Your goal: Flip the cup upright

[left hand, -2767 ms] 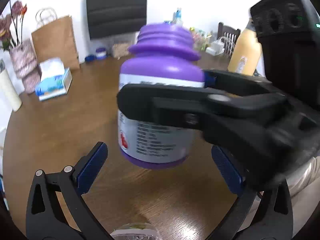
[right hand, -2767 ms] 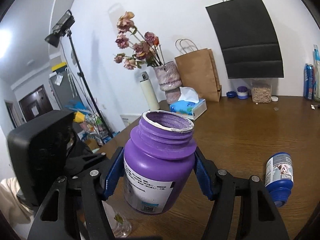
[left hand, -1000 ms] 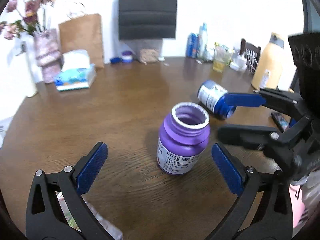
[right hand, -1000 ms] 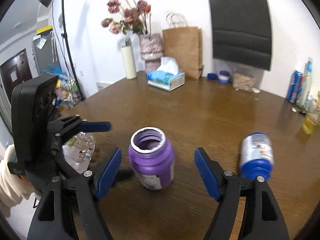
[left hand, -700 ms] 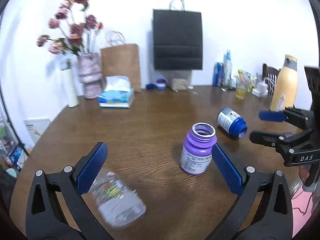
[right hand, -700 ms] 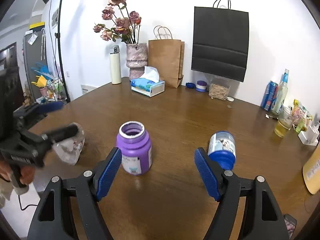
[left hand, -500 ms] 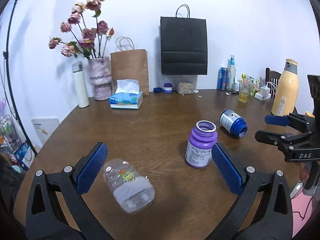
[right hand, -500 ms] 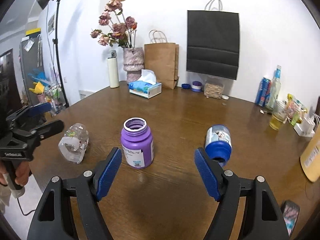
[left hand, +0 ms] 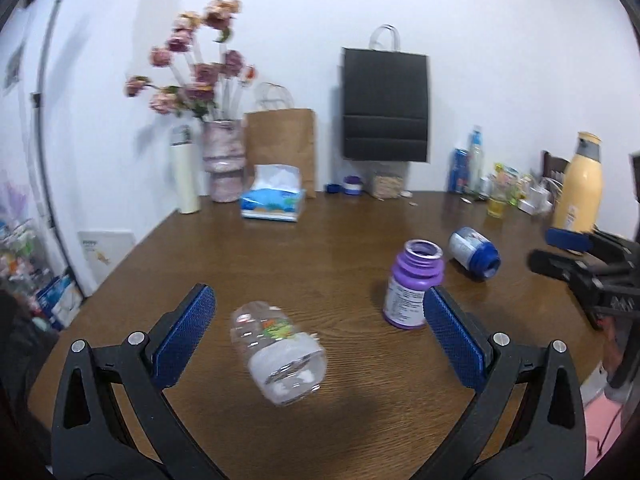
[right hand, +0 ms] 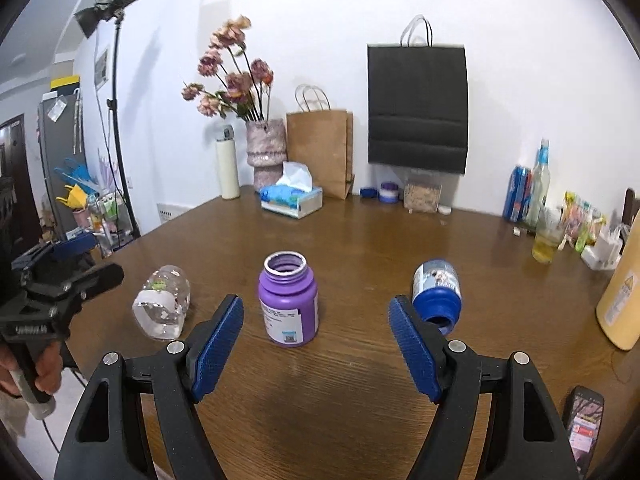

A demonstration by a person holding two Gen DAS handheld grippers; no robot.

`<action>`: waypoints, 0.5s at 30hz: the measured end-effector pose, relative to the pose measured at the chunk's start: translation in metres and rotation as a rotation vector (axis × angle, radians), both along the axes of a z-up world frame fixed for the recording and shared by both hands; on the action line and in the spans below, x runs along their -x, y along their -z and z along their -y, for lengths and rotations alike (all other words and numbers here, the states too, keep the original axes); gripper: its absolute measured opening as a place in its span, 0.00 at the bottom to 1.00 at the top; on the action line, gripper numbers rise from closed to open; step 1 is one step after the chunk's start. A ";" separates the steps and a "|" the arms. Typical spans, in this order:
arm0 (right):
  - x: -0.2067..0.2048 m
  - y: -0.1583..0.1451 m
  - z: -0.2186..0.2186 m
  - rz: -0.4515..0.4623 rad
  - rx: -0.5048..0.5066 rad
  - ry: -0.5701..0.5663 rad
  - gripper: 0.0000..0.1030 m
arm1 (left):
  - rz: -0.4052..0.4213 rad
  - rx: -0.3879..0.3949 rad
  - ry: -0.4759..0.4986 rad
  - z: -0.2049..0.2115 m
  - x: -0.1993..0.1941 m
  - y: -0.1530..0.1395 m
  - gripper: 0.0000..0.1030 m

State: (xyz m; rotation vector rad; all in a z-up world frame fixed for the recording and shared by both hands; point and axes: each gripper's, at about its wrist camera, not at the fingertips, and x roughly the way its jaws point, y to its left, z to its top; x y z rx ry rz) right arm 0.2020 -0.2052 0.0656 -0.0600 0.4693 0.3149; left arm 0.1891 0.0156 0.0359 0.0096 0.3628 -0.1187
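Our right gripper (right hand: 316, 342) and left gripper (left hand: 318, 328) are spread apart, gripping nothing. Just ahead of the right gripper, the purple bottle (right hand: 288, 300) stands upright, mouth up, on the table (right hand: 360, 392).

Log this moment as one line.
purple bottle upright | clear bottle, blue bottle lying | left tongs, right tongs open, empty

Between the wide-open right gripper (right hand: 316, 328) pads: bare table (right hand: 360, 380), with the upright purple bottle (right hand: 288, 300) just ahead and the toppled blue bottle (right hand: 438, 292) beside the right pad. Ahead of the left gripper (left hand: 320, 320) lies the clear bottle (left hand: 280, 356), bare wood around it
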 end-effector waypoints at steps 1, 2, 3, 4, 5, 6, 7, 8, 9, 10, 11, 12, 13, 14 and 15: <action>0.009 0.001 0.000 0.022 0.006 -0.005 0.78 | 0.015 0.008 -0.024 -0.002 0.008 -0.001 1.00; 0.017 0.002 0.000 0.042 0.007 -0.011 0.78 | 0.030 0.019 -0.039 -0.006 0.019 0.001 1.00; 0.032 0.004 0.001 0.071 0.005 -0.021 0.78 | 0.034 0.031 -0.044 -0.009 0.026 0.002 1.00; 0.040 0.006 0.001 0.082 0.002 -0.028 0.78 | 0.040 0.056 -0.049 -0.013 0.038 0.006 1.00; 0.053 0.009 0.002 0.090 -0.008 -0.034 0.78 | 0.049 0.084 -0.057 -0.016 0.052 0.011 1.00; 0.064 0.013 0.003 0.091 -0.018 -0.036 0.78 | 0.057 0.099 -0.063 -0.018 0.063 0.016 1.00; 0.077 0.017 0.003 0.094 -0.030 -0.035 0.78 | 0.063 0.100 -0.074 -0.017 0.077 0.023 1.00; 0.087 0.020 0.003 0.098 -0.037 -0.030 0.78 | 0.065 0.095 -0.097 -0.016 0.093 0.032 1.00; 0.099 0.025 0.003 0.111 -0.037 -0.013 0.78 | 0.065 0.096 -0.113 -0.014 0.105 0.038 1.00; 0.113 0.031 0.002 0.134 -0.035 0.007 0.78 | 0.072 0.095 -0.136 -0.011 0.123 0.047 1.00; 0.132 0.039 0.002 0.156 -0.040 0.026 0.78 | 0.085 0.086 -0.145 -0.008 0.137 0.052 1.00; 0.142 0.045 0.002 0.161 -0.051 0.036 0.78 | 0.096 0.065 -0.146 -0.005 0.150 0.056 1.00; 0.159 0.054 0.002 0.160 -0.089 0.036 0.78 | 0.105 0.045 -0.147 -0.001 0.162 0.059 1.00; 0.169 0.061 0.003 0.153 -0.114 0.029 0.78 | 0.114 0.040 -0.151 0.001 0.171 0.061 1.00; 0.177 0.069 0.002 0.144 -0.123 0.031 0.78 | 0.124 0.048 -0.144 0.003 0.181 0.064 1.00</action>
